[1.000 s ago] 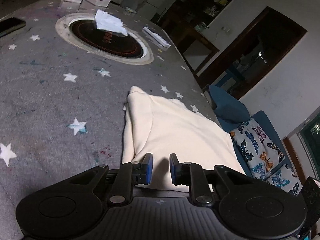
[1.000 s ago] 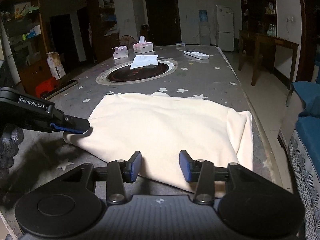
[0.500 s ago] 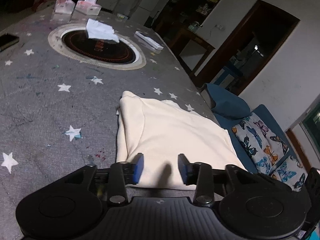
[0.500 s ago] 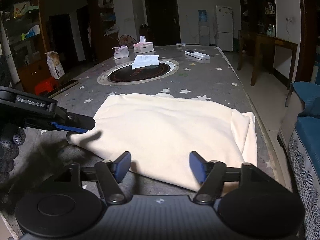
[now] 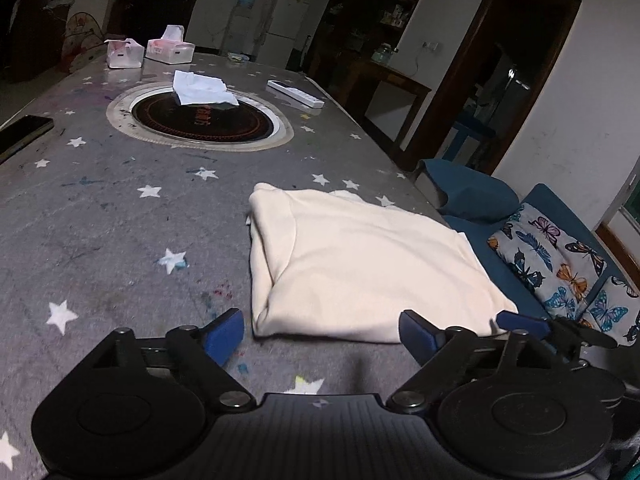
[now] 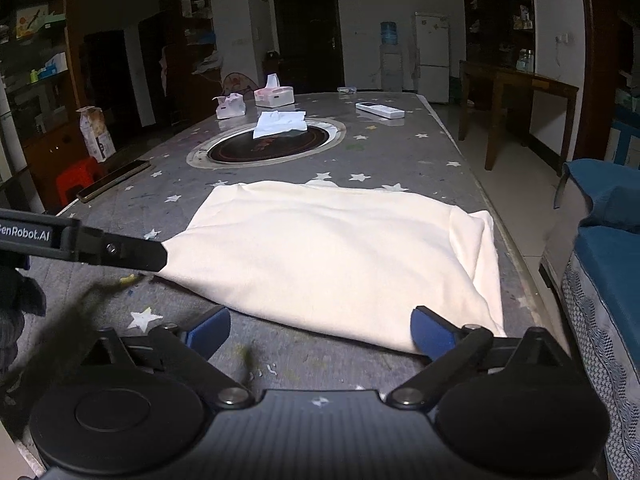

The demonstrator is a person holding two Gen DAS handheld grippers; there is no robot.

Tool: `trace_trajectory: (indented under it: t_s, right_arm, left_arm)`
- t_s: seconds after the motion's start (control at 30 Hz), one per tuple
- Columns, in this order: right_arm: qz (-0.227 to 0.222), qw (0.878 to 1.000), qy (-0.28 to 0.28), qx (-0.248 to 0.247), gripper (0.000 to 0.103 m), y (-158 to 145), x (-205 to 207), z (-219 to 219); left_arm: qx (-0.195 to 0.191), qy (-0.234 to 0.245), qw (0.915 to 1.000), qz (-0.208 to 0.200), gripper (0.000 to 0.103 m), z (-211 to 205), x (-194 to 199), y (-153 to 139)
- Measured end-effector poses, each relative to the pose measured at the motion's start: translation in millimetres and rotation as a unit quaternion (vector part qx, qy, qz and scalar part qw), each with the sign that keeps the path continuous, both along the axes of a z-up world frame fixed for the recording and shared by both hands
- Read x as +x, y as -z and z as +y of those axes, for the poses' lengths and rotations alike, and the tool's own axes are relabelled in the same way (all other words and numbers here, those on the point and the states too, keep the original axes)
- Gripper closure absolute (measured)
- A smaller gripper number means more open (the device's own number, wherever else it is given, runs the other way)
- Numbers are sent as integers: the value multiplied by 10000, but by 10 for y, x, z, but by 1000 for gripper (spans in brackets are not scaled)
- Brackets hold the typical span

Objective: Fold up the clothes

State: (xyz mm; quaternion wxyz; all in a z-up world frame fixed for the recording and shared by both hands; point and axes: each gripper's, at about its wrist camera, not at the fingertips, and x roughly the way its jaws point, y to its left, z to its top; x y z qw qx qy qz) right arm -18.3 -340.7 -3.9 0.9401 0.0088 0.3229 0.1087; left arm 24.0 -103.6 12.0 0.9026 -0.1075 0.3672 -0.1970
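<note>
both black gripper (image 6: 320, 330) bodies carry round discs, silver screws, blue pads (image 6: 430, 330); one reads "genrobot.ai".

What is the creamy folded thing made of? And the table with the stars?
The folded cream garment looks like soft, matte knit fabric, maybe fleece: it puffs and creases gently. The table cover with white stars looks like grey felt-like cloth or printed vinyl; scuffs and paint marks show, so it is hard to tell.

Dim indoor light — dark corners, fisheye bending at the edges (slight blur near the lens).
</note>
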Motion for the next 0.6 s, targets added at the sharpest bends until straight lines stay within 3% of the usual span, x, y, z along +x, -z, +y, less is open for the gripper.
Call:
trace_trajectory:
  t_s: [0.33, 0.6]
  right_arm:
    - [7, 9998, 136, -172, 0, 6, -141, -24]
    - [49, 9995, 226, -196, 0, 62, -268, -40]
  left_arm:
    - [103, -85, 9999, -34, 0, 10, -172, -6]
    - [177, -105, 9998, -8, 0, 11, -289, -4]
